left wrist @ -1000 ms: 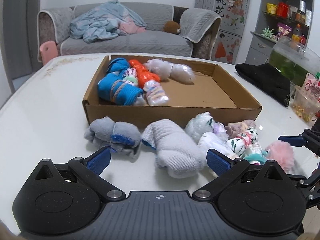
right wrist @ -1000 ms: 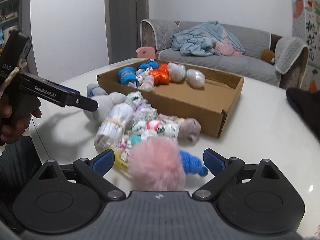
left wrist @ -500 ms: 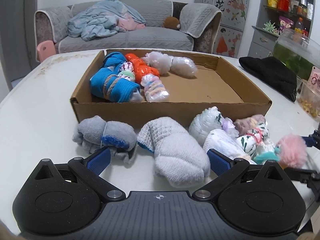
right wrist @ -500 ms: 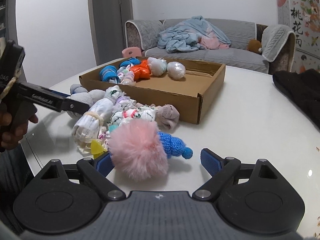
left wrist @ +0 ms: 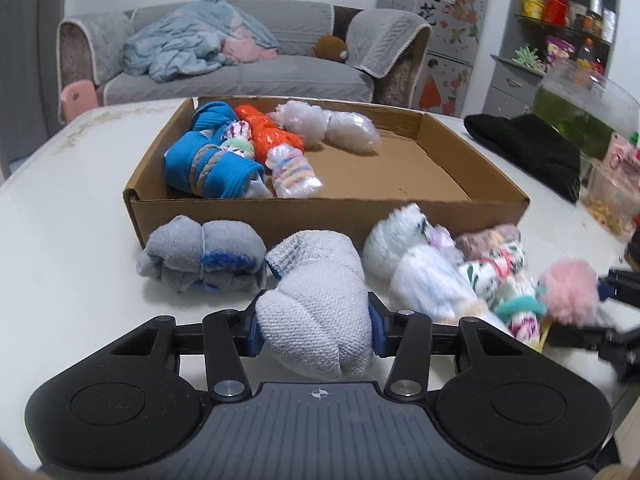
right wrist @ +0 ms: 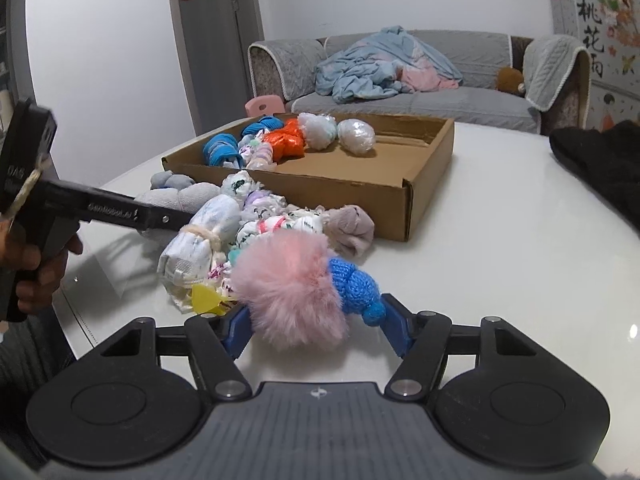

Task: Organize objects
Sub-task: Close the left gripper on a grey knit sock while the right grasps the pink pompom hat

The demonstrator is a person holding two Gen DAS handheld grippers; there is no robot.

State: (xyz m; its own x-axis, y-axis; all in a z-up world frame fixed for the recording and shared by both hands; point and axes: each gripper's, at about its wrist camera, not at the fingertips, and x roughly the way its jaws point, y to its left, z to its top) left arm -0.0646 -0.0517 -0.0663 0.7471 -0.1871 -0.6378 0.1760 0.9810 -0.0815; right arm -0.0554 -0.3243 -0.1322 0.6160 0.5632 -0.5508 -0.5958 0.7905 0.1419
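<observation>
The left tongs (left wrist: 314, 330) have just been closing and now pinch the pale grey waffle-knit sock bundle (left wrist: 316, 300), both blue pads pressed into its sides at the near edge of the white worktop (left wrist: 68, 216). The right tongs (right wrist: 318, 328) have just been closing too, around the fluffy pink pompom with its blue knitted tail (right wrist: 294, 288); the left pad touches the fur, but the right pad appears to stand just clear of the blue knit, so I would call them partly open, not yet gripping.

To do this step well, the left bundle should be lifted straight up before it is carried far, so it clears the near wall of the shallow brown cardboard box (left wrist: 320, 216) and does not drag the grey-and-blue rolled sock bundle (left wrist: 202, 258) just to its left. The right tongs should finish squeezing on the pompom's core, since fur alone will probably slip.

The box already holds a blue rolled bundle (left wrist: 208, 168), an orange one (left wrist: 268, 136), a pastel striped roll (left wrist: 294, 172) and two white wrapped bundles (left wrist: 328, 128), all crowded to its left and far side; its right half is bare card. The other patterned white sock rolls (left wrist: 436, 276) lie on the worktop, between the box's near wall and the tongs.
</observation>
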